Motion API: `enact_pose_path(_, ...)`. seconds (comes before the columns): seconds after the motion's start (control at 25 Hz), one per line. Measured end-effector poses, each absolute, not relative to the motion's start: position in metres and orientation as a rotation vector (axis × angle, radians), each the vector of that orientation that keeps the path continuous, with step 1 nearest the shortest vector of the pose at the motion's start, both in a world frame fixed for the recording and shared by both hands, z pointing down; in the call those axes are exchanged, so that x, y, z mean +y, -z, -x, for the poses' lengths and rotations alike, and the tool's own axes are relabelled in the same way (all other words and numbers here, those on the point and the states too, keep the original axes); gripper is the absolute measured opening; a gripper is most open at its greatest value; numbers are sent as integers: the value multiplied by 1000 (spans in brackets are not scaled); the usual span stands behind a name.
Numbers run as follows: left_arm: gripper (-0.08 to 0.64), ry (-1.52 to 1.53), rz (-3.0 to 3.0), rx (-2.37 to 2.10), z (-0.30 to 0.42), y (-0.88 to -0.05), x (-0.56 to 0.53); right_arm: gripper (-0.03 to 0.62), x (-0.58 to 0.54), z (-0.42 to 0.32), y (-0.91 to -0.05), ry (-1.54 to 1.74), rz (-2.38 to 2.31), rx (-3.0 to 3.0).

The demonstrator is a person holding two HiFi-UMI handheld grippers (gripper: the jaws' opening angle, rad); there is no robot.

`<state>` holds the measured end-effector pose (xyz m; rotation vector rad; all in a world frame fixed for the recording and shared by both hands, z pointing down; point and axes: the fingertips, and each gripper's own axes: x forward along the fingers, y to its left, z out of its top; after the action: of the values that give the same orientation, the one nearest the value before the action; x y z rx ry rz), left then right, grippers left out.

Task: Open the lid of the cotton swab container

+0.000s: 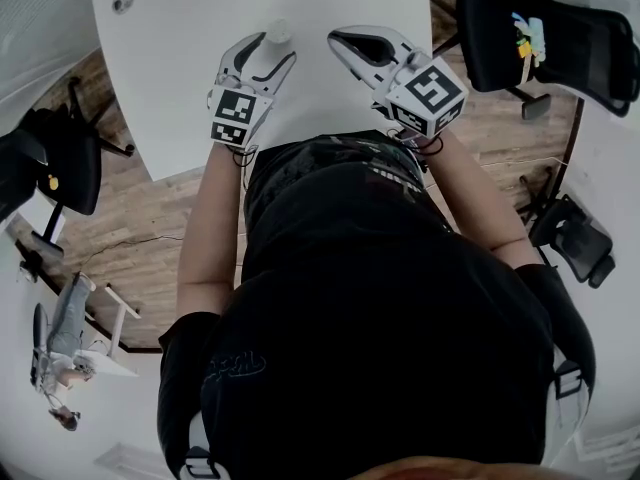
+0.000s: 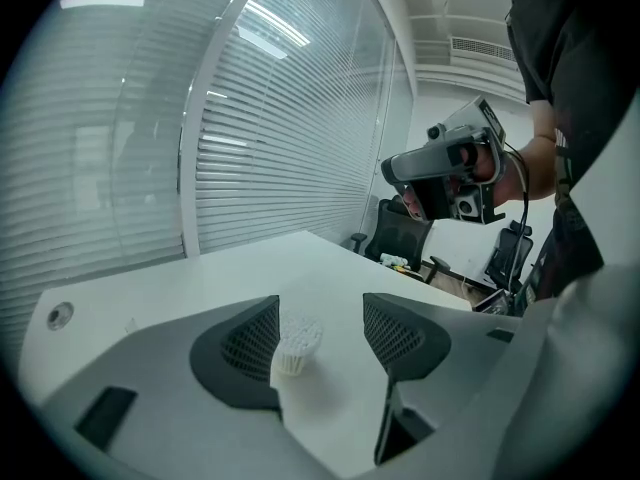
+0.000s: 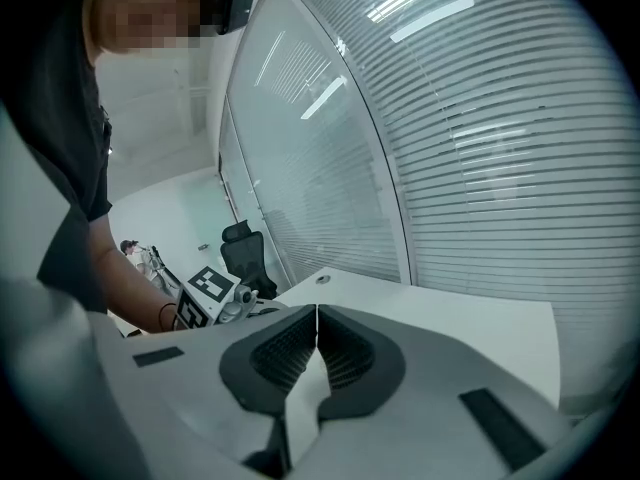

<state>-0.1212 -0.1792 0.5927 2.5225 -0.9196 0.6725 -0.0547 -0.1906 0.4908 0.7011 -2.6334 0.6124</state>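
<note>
The swab container (image 2: 297,342) is a small white tub. It stands upright on the white table (image 1: 190,78), near the edge by the person and right btwn the jaws of the L gripper (image 2: 325,333). Those jaws are spread wide w/ one on each side of the tub, and they aren't squeezing it yet. I think it's set up like this so L can close in and hold the tub still while the lid gets worked on.

The R gripper (image 3: 317,343) has its jaws pressed tight together w/ nothing in them. It hangs over the table, just beside L. My guess is it's waiting its turn and will use its closed tip to push or lift the lid.

The L gripper view is the only one that shows the tub up close. It shows the bumpy white swab tips at the top, and the tub sitting nearer the jaw at that view's left. I can't tell if they touch, or if a lid is on.

In the head view the tub (image 1: 277,31) is just a pale blob. But only that view shows both grippers, L (image 1: 277,50) and R (image 1: 337,37), side by side and apart.

The R gripper view doesn't show the tub at all, only L's marker cube (image 3: 207,286).
</note>
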Motion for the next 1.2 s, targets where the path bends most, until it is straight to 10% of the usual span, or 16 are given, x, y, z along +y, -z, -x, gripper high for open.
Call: enact_pose_path(1.2,301,-999,-2548,-834,119,-677,-200,25,-194,44,-510,-695,-794,-2524)
